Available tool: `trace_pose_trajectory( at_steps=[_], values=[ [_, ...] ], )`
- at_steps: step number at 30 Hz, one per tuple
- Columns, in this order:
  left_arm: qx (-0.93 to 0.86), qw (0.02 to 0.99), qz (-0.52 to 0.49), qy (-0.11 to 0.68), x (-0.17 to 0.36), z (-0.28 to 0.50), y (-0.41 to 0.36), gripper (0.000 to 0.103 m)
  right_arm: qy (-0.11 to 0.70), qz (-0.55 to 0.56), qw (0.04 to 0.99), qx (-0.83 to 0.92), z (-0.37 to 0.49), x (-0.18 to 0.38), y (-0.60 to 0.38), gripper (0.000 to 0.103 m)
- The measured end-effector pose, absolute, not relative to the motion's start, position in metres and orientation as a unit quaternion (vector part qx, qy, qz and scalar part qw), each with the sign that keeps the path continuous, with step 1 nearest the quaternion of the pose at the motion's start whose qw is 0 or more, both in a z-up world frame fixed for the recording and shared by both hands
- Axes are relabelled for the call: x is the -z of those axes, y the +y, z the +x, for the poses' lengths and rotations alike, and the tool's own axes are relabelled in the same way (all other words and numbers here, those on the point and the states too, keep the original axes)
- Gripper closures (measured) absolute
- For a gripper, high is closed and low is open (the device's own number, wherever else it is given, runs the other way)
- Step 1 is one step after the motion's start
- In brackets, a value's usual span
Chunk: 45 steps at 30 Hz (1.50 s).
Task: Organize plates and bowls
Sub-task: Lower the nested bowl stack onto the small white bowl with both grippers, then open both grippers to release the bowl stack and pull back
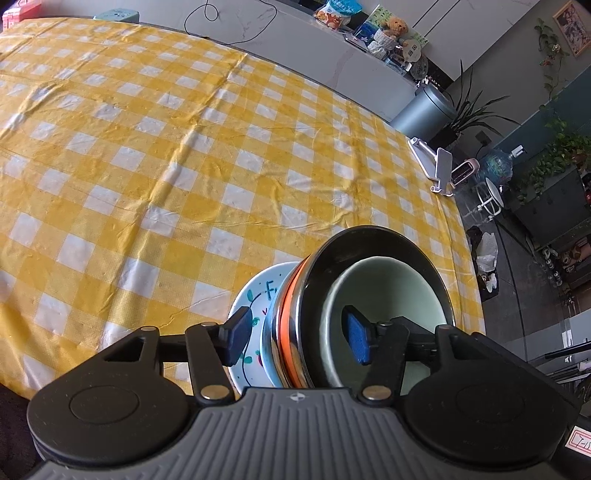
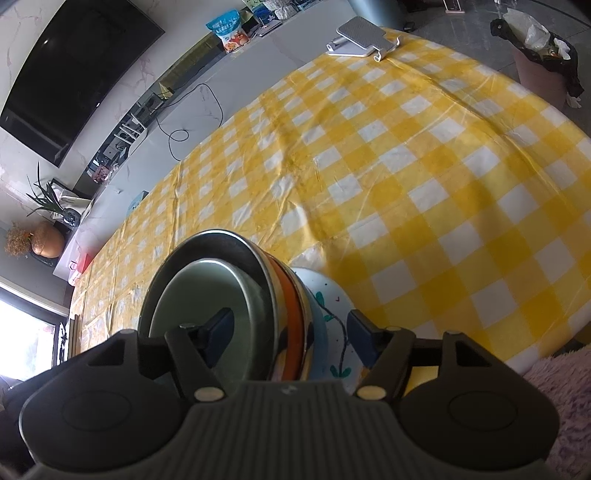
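Note:
A stack of dishes sits between both grippers: a white plate with green leaf drawings [image 1: 255, 295] at the bottom, a steel bowl with an orange band [image 1: 291, 332] on it, and a pale green bowl [image 1: 384, 295] nested inside. My left gripper [image 1: 297, 338] straddles the stack's edge, one pad under the plate and one inside the green bowl. My right gripper [image 2: 290, 334] does the same from the other side, around the plate [image 2: 332, 306], the steel bowl [image 2: 288, 314] and the green bowl [image 2: 207, 295]. Both look shut on the stack, which shows tilted against the yellow checked tablecloth [image 1: 184, 166].
A white phone stand [image 1: 437, 166] sits at the table's far right edge; it also shows in the right wrist view [image 2: 364, 38]. A counter with snack bags [image 1: 338, 11] and a cable runs beyond the table. A bin [image 2: 543, 62] stands on the floor. A pink fluffy fabric [image 2: 561, 391] lies near me.

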<state>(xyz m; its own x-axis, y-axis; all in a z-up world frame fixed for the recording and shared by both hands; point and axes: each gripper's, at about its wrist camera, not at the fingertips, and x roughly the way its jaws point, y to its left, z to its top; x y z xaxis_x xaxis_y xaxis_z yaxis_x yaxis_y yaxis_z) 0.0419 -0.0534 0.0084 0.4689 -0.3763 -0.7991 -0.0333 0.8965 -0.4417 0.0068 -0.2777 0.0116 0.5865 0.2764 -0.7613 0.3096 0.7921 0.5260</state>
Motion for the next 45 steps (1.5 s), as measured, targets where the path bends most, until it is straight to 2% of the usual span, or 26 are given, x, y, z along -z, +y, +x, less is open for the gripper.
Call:
trace_pose_trajectory(
  at_steps=[13,19,25,30,35,45],
  values=[
    [0.117,0.913,-0.102,0.376,-0.084,-0.011,-0.045,0.038,0.36,0.227,0.905,0.012,-0.038,-0.079,-0.271,0.029],
    [0.109,0.952,-0.002,0.287,-0.112,-0.054,-0.049,0.038,0.298,0.152,0.943,0.0,-0.079,-0.113,-0.255,0.029],
    [0.098,0.965,0.071,0.233,-0.129,-0.089,-0.05,0.024,0.237,0.071,0.969,-0.014,-0.124,-0.136,-0.233,0.029],
    [0.11,0.968,0.103,0.201,-0.135,-0.12,-0.052,0.015,0.2,0.049,0.978,-0.021,-0.154,-0.143,-0.227,0.028],
    [0.111,0.972,0.116,0.174,-0.129,-0.143,-0.057,0.015,0.166,0.036,0.985,-0.01,-0.185,-0.138,-0.224,0.021],
    [0.091,0.973,0.099,0.189,-0.088,-0.151,-0.054,0.013,0.155,0.001,0.988,0.009,-0.216,-0.099,-0.214,0.021]
  ],
)
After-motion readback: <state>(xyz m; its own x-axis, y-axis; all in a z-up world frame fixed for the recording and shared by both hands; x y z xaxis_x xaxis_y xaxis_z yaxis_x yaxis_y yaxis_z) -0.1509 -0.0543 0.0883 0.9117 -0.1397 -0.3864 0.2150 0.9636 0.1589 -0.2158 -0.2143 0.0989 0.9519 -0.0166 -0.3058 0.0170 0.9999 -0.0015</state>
